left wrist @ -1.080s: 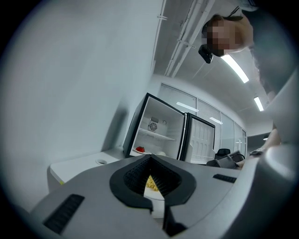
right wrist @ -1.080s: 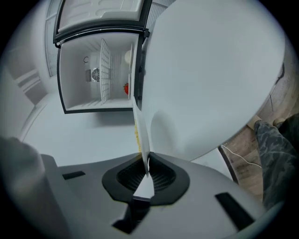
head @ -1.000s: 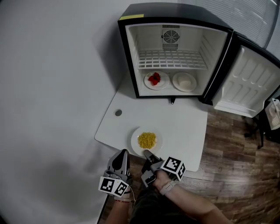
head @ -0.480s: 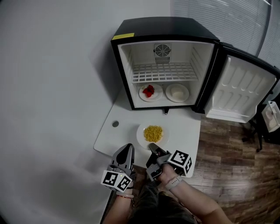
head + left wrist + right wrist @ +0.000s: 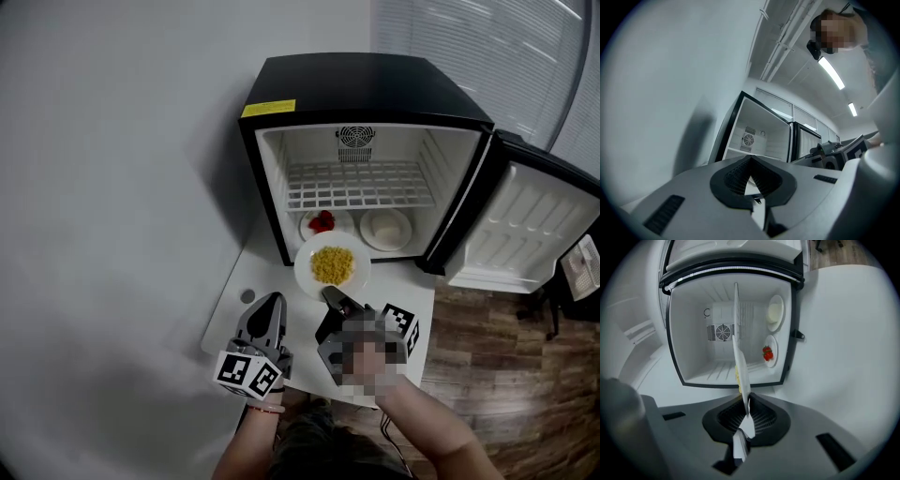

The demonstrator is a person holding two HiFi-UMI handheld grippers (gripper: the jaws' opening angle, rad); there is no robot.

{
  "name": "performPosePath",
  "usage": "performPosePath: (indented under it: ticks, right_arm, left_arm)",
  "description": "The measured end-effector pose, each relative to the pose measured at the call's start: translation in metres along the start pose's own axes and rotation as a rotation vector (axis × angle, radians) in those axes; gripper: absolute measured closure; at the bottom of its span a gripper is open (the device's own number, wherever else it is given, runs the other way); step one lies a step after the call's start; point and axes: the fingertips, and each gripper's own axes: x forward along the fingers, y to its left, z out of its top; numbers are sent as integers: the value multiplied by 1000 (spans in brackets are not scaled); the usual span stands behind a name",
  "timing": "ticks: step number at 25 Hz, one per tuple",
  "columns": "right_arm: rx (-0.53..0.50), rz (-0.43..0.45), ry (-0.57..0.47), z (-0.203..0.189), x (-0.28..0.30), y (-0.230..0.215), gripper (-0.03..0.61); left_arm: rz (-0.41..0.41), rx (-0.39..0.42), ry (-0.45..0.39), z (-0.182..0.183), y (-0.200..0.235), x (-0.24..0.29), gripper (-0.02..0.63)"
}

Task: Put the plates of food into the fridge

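From the head view: grips the corn plate (image 5: 331,265) by its near rim in the right claw (image 5: 330,297), pads pinched on it, with the plate level, straight ahead of the tips and clear above the table (image 5: 417,292). Carries the left claw (image 5: 273,300) pressed together and empty, just left of the right one, by the table's near edge. Faces the open fridge (image 5: 366,84) ahead of both claws, door (image 5: 525,225) swung out to the right. Finds, beyond the held plate on the fridge floor under the wire shelf (image 5: 356,186), a fruit plate (image 5: 322,223) and, right of it, a pale plate (image 5: 385,228). From the left gripper view: shows the left claw (image 5: 751,161) with pads meeting at the tips and nothing between, the fridge (image 5: 764,136) ahead. From the right gripper view: clamps the right claw (image 5: 746,404) on the corn plate (image 5: 740,357), seen edge-on and running straight out from the tips toward the fridge (image 5: 670,333) opening. Looks past it to the fan (image 5: 723,332) on the back wall, with the fruit plate (image 5: 768,352) and pale plate (image 5: 775,312) inside, off to the right in this rolled view.
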Motion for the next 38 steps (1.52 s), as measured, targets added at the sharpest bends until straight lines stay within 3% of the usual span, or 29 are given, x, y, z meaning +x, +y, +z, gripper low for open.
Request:
performPosePath:
  ticks: [7, 16, 28, 38]
  right_arm:
    - [-15, 35, -2, 26, 58, 39, 560]
    - [22, 50, -36, 52, 108, 55, 560]
    - [110, 49, -65, 76, 139, 61, 560]
    - [123, 29, -92, 81, 151, 63, 560]
  left_arm:
    - [24, -7, -19, 18, 39, 36, 607]
    - [32, -14, -40, 23, 73, 67, 607]
    - [31, -48, -18, 11, 85, 88, 607]
    - [37, -38, -14, 9, 95, 97, 607]
